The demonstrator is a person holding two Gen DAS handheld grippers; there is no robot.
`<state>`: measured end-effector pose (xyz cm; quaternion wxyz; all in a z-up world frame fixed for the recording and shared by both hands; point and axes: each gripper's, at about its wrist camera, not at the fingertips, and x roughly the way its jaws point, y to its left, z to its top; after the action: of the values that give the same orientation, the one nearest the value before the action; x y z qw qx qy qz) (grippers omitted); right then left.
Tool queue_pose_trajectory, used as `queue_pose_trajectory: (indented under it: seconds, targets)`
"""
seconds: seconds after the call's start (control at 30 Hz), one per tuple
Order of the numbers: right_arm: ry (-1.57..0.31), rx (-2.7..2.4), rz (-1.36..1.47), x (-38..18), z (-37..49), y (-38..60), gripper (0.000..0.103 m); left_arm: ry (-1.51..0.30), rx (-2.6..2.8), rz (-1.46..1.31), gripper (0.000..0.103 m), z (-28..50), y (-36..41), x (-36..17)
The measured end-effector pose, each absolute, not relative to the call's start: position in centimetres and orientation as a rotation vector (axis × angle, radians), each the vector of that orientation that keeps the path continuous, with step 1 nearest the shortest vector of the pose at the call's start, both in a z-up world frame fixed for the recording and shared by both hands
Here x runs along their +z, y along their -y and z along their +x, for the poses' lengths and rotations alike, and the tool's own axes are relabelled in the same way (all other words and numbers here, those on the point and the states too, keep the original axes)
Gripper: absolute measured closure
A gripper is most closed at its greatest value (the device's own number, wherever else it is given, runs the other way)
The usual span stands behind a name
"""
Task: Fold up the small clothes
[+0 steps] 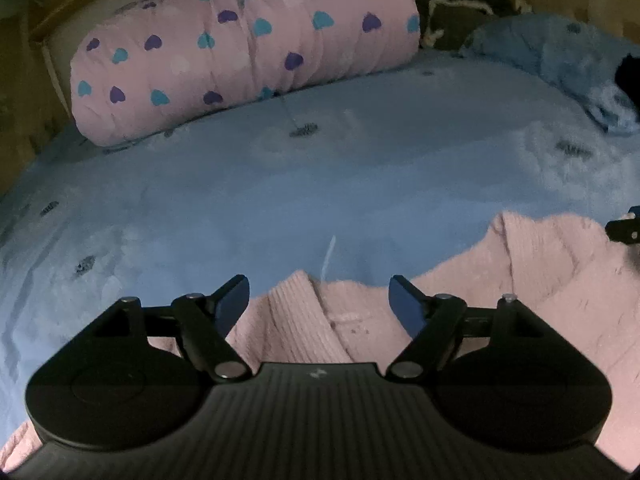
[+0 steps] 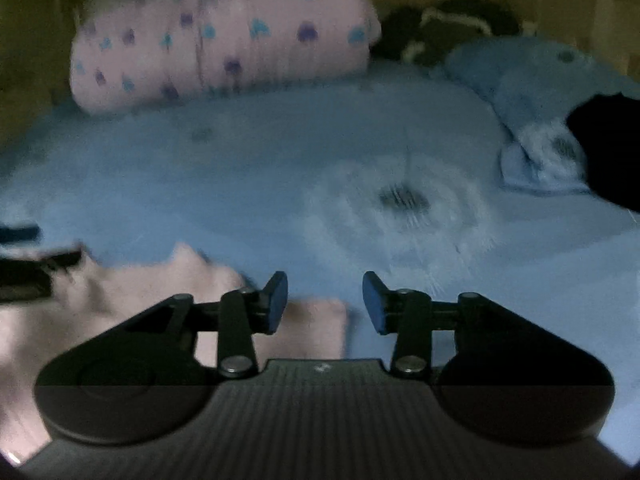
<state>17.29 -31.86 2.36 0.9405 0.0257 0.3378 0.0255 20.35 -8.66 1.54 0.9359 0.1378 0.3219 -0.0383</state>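
Pink knitted garment (image 1: pixel 520 280) lies soft and limp on the bed (image 1: pixel 280 184); both claws, left (image 1: pixel 320 304) and right (image 2: pixel 325 304), gape empty; best pinched at an edge.

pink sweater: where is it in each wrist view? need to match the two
Left wrist: pink sweater fills the lower middle and lower right, under and beyond the left gripper, collar between the open fingers.
Right wrist: sweater lies lower left, blurred, reaching to just behind the left finger of the right gripper.
Shared landmark: heart-print quilt roll, upper left on the blue bedspread in both.
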Motion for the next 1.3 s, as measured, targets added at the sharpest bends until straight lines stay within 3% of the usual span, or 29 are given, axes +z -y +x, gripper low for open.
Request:
queue_pose_trajectory:
  seconds: [0.07,0.17,0.53,0.9,1.3]
  targets:
    - [-0.722,0.04,0.015,0.7,17.6,31.6,0.058,-0.669,-0.055,0.303,0.021,20.3,8.8,0.4]
    - [-0.696,0.006,-0.027,0.2,17.6,31.4,0.049,-0.654,-0.046,0.285,0.018,20.2,8.5,0.0]
    - [-0.656,0.008,-0.027,3.4,15.7,29.5,0.048,-0.648,-0.022,0.255,0.018,16.7,6.5,4.1]
    - [-0.585,0.109,0.05,7.8,8.3,26.8,0.048,-0.658,0.034,0.126,0.018,9.0,1.4,9.2]
    - [-0.61,0.157,0.108,7.0,-1.5,25.2,0.048,-0.622,0.151,0.14,0.018,-1.3,-5.0,12.7]
